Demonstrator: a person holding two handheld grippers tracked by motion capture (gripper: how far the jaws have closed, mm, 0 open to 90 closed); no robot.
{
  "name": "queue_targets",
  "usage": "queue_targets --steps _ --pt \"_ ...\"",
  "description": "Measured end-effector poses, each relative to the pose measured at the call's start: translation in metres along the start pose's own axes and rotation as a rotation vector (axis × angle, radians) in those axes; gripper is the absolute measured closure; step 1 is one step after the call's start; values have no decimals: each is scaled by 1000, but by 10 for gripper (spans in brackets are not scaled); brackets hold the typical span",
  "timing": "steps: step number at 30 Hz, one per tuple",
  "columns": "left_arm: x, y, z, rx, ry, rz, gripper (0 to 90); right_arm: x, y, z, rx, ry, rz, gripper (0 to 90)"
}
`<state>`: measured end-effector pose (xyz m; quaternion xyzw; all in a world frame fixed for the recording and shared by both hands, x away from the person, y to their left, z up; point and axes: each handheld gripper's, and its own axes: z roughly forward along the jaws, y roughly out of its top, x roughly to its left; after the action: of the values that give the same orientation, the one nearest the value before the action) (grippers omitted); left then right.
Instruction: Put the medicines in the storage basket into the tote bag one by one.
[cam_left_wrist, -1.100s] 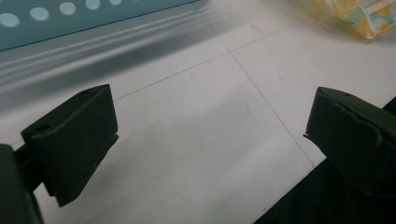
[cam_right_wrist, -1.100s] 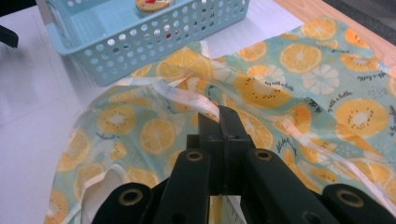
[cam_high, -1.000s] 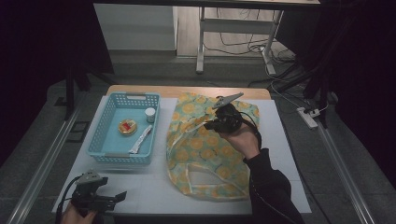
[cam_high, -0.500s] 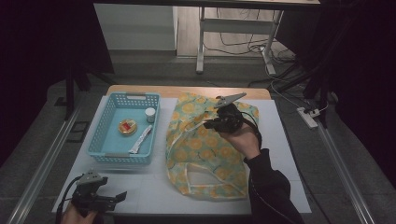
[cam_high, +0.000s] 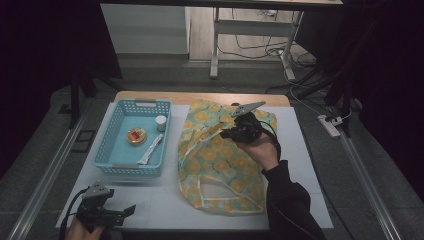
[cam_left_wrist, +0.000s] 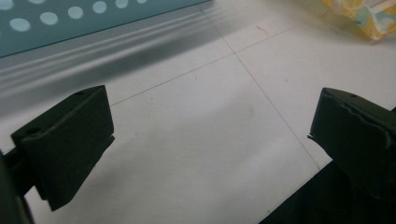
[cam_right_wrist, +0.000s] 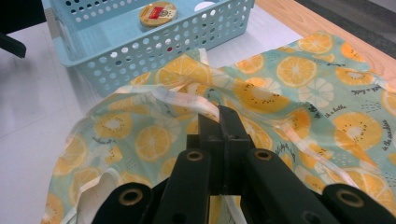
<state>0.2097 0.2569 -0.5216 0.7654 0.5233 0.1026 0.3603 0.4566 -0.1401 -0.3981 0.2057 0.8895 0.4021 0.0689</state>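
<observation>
Right gripper (cam_right_wrist: 219, 122) clamped on fruit-print bag (cam_high: 215, 155) handle strap; lift slowly, keeping strap pinched. Left gripper (cam_left_wrist: 210, 140) wide, idle over counter (cam_left_wrist: 196, 121).

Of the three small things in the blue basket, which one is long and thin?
The white sachet lying nearest the basket's front right corner; the orange-lidded tin and the white pot are round.

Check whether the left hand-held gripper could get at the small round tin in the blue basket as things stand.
Probably yes. The left hand-held gripper sits open on bare table just in front of the blue basket, whose top is open, and nothing covers the round tin. It would have to lift over the basket's near wall.
</observation>
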Motion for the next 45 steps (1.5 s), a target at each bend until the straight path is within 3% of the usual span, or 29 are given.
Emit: queue_targets --steps 12,19,27,31,38,42,45 --pt "0 2 -1 -14 -26 -12 0 -1 0 -3 -16 2 2 899" --pt "0 7 -3 -19 -23 8 0 0 -1 -1 -15 8 0 899" --pt "2 15 -6 -39 -60 46 0 -1 -1 0 -14 14 0 899" --pt "2 19 -7 -42 -74 45 1 -1 -1 0 -15 13 1 899" --pt "1 30 -9 -54 -53 73 0 -1 -1 0 -15 14 1 899" --pt "3 40 -10 -64 -70 64 0 -2 -1 -1 -17 13 1 899" --pt "7 49 -11 -80 -110 50 0 -3 -2 -1 -20 14 3 899"
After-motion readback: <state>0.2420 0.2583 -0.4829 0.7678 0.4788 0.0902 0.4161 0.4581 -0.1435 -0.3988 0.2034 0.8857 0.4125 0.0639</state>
